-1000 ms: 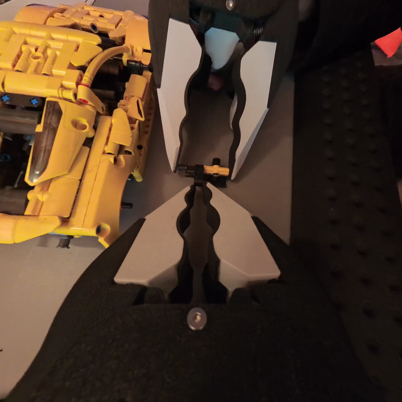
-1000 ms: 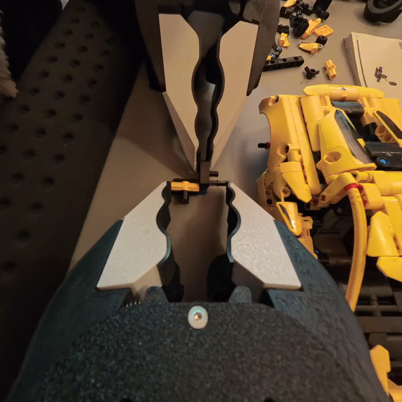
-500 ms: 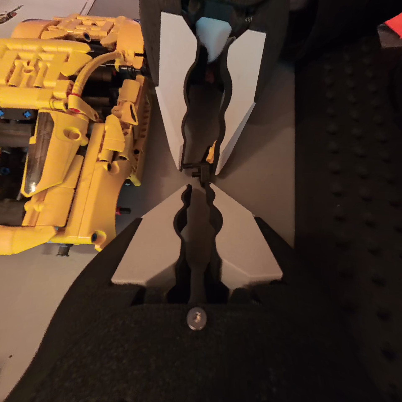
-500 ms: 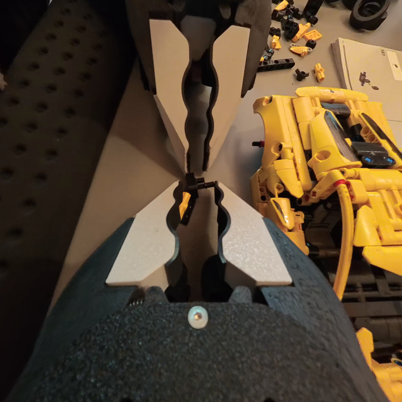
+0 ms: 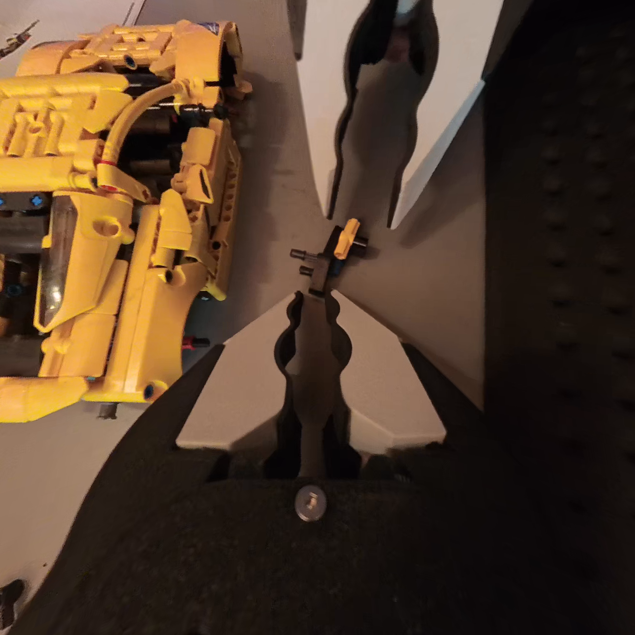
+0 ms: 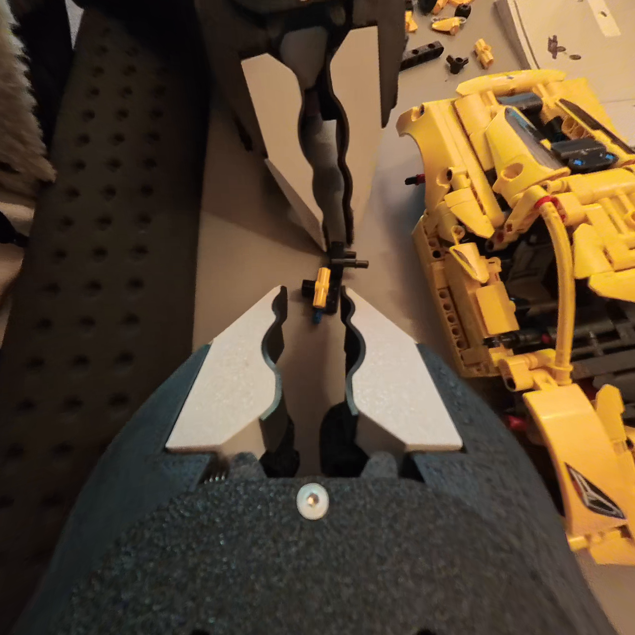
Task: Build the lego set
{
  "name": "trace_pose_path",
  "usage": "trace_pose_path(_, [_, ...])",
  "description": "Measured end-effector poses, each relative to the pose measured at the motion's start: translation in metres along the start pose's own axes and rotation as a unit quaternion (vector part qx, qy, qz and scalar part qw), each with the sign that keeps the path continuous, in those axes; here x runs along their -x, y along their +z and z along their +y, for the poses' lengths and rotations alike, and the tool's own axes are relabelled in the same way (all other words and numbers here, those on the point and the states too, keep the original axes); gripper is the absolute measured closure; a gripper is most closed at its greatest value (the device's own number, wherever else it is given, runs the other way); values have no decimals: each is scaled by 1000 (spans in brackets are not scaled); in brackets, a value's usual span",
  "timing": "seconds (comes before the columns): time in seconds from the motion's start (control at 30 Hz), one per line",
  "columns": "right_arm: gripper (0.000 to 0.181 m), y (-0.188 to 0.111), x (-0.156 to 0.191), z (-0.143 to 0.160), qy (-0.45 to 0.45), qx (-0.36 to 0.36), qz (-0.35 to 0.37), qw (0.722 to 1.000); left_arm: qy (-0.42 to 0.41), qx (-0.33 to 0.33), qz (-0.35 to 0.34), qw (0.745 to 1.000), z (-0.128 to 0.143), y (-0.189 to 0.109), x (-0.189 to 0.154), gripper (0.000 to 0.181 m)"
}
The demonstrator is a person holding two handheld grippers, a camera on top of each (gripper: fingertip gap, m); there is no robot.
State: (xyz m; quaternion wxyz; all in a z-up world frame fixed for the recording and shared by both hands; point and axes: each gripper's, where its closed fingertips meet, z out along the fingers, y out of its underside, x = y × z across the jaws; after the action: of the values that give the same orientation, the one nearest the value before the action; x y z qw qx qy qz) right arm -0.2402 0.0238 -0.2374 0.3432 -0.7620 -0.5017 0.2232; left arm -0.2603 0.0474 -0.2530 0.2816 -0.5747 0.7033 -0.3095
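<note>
Left gripper (image 5: pixel 315 292) clamped on black-yellow piece (image 5: pixel 330 256); right gripper (image 6: pixel 312 292) parted just beyond it (no containers).

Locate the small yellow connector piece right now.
The small yellow connector sits on the black pin cluster clamped by the left tongs, just ahead of the open right tongs, beside the yellow car model.

Left hand-held gripper (image 5: pixel 316 292) pinches small black-and-yellow piece (image 5: pixel 330 256)
</note>
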Motion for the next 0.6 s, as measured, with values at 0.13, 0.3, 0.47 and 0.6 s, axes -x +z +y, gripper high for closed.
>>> trace_pose_path(0.13, [154,-5,6,0,15,10,3,1000,6,-9,-3,1000,-2,-2,2,181])
trace_pose_path(0.3, [143,2,34,1,75,25,-37,996,7,-15,-9,1000,-2,-4,5,181])
trace_pose_path(0.47, [131,10,14,13,85,40,33,995,-13,-27,-18,999,-5,-7,11,175])
trace_pose_path(0.6, [131,8,2,8,100,17,49,994,-22,-19,2,1000,-4,-5,5,172])
